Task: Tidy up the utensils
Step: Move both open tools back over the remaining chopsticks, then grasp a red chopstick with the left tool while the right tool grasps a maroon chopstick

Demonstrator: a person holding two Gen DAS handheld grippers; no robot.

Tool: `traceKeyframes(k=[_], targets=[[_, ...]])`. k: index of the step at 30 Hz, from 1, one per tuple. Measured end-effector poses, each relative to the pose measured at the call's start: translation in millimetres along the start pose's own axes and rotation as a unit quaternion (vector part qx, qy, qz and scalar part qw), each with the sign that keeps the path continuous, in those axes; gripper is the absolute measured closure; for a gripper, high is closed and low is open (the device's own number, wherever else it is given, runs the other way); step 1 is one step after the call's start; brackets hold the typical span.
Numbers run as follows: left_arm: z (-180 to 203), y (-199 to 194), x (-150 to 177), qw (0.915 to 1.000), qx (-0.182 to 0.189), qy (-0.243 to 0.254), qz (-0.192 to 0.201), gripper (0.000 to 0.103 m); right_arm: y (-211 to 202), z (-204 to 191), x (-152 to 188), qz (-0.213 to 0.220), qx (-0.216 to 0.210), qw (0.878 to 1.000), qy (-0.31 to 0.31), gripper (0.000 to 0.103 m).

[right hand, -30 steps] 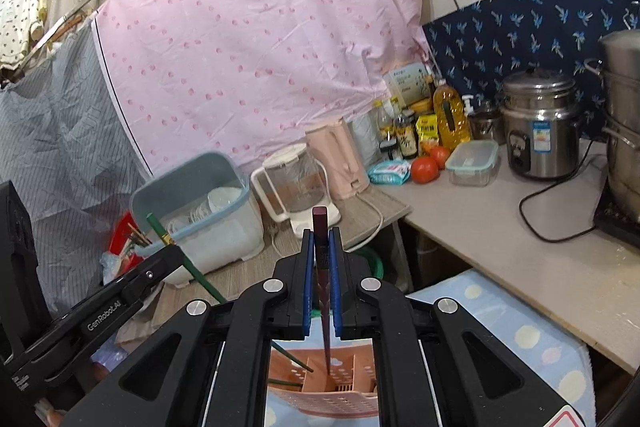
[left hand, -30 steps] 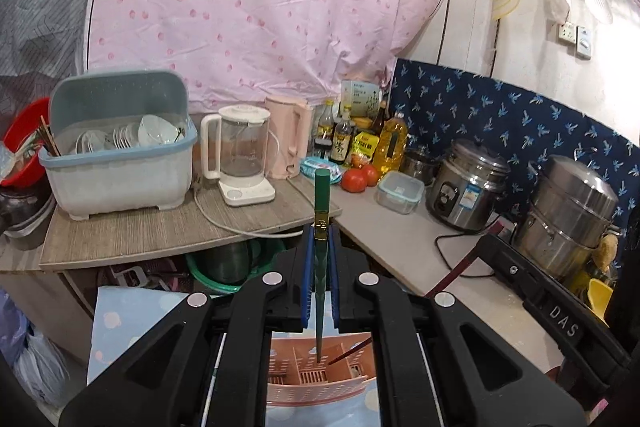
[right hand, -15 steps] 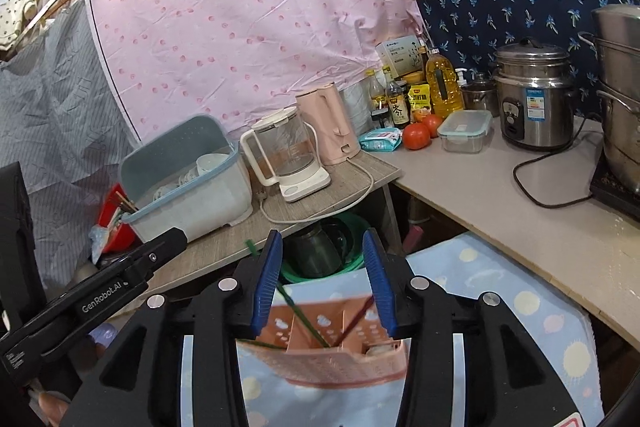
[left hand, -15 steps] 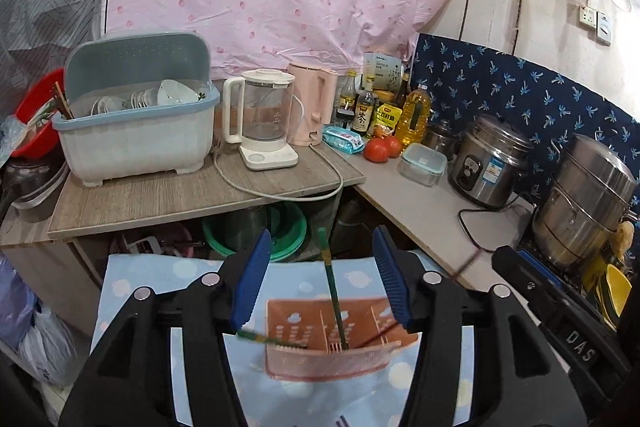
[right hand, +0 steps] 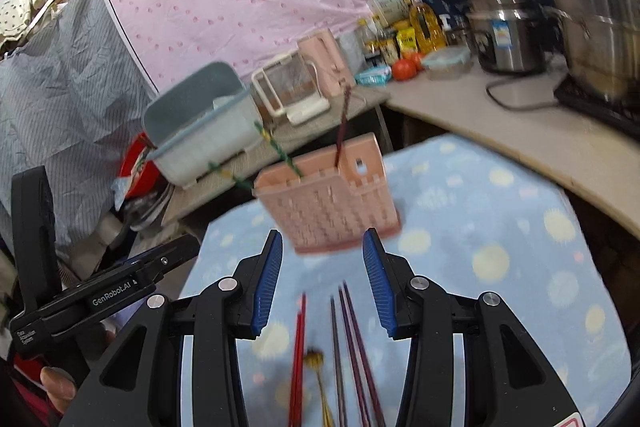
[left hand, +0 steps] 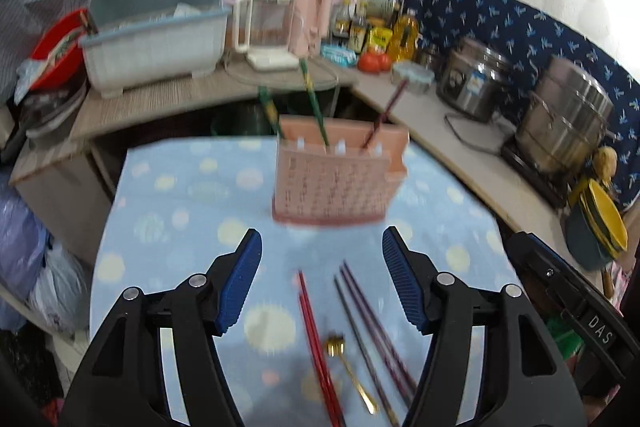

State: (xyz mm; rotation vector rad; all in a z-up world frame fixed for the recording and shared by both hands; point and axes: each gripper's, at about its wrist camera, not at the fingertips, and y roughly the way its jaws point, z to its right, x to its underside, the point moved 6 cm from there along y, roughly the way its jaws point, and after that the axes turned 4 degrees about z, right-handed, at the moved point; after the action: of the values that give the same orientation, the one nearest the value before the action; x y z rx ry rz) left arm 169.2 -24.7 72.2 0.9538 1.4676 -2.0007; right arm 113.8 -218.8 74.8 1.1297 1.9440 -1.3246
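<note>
A pink utensil holder (left hand: 334,177) (right hand: 334,203) stands on the blue dotted cloth (left hand: 180,211). Two green chopsticks (left hand: 314,103) (right hand: 280,151) and a dark maroon chopstick (left hand: 386,115) (right hand: 343,125) stand in it. On the cloth in front lie red chopsticks (left hand: 316,343) (right hand: 298,351), dark maroon chopsticks (left hand: 372,327) (right hand: 354,347) and a gold fork (left hand: 348,367) (right hand: 318,379). My left gripper (left hand: 322,279) is open and empty above these. My right gripper (right hand: 322,283) is open and empty, also above them. The left gripper's body shows in the right wrist view (right hand: 108,297).
A counter runs behind and to the right with a dish rack (left hand: 156,39), a blender jug (left hand: 266,27), a pink kettle (left hand: 310,19), bottles, tomatoes (left hand: 374,61) and steel pots (left hand: 564,123). Stacked bowls (left hand: 600,223) sit at the far right.
Both grippers opened and let go of a green and a maroon chopstick, which now stand in the holder. Both grippers then drew back and tilted down over the utensils on the cloth.
</note>
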Motion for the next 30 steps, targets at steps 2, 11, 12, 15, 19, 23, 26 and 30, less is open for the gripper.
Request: traceKeyframes(k=[2,11,12,15,19,23,26,30], targets=[[1,-5,30,0.9998,0.001,0.002,-0.018,0.043,-11,8,26,-0.019,0.007,1.000,0.003,0.061],[2,-10,155,0.9940,-0.005,0.014,-0.108,0.043,-30,41,115,-0.091,0.042,0.995,0.018,0.061],[2,-11,165,0.9934,-0.002,0.012,-0.114,0.043,-31,43,124,-0.097,0.044,0.994,0.019,0.061],[2,-9,196,0.9898,0.000,0.013,-0.142,0.043,-34,45,146,-0.109,0.057,0.992,0.002,0.061],[8,-7,219,0.9876,-0.004,0.028,-0.155,0.044,-33,44,168,-0.125,0.061,0.990,-0.012,0.061],[11,-1,226,0.9876,-0.013,0.041,-0.151,0.044,-32,43,177,-0.134,0.058,0.989,-0.013,0.061],[10,4,228,0.9875,-0.023,0.045,-0.149,0.048,-31,43,179,-0.134,0.060,0.989,-0.019,0.061],[11,6,227,0.9880,-0.026,0.051,-0.143,0.063,-26,47,181,-0.138,0.062,0.988,-0.021,0.063]])
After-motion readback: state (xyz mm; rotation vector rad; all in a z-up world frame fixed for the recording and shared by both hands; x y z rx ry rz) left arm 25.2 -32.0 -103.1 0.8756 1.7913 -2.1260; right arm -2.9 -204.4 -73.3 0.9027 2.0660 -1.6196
